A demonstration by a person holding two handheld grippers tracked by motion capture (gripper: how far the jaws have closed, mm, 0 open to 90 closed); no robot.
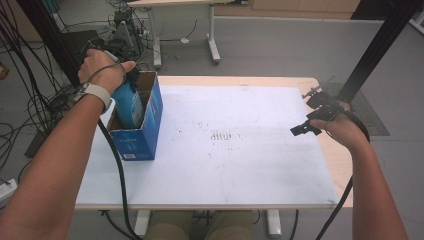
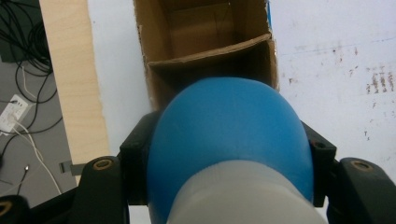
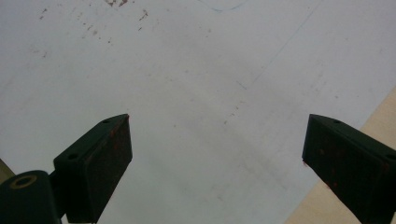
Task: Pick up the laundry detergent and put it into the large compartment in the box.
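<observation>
The blue bottle (image 2: 229,135) fills the left gripper view from close up — a smooth rounded blue shoulder over a pale grey band, with the left gripper (image 2: 229,158) pinching it from both sides. In the high view it stands partly inside the open cardboard box (image 1: 150,120), blue on the outside, at the table's left edge. A cardboard divider (image 2: 210,53) crosses the box just beyond the bottle. Well apart, over the stained white board (image 1: 235,150), the right gripper (image 3: 215,140) hangs with jaws spread wide — nothing between them.
</observation>
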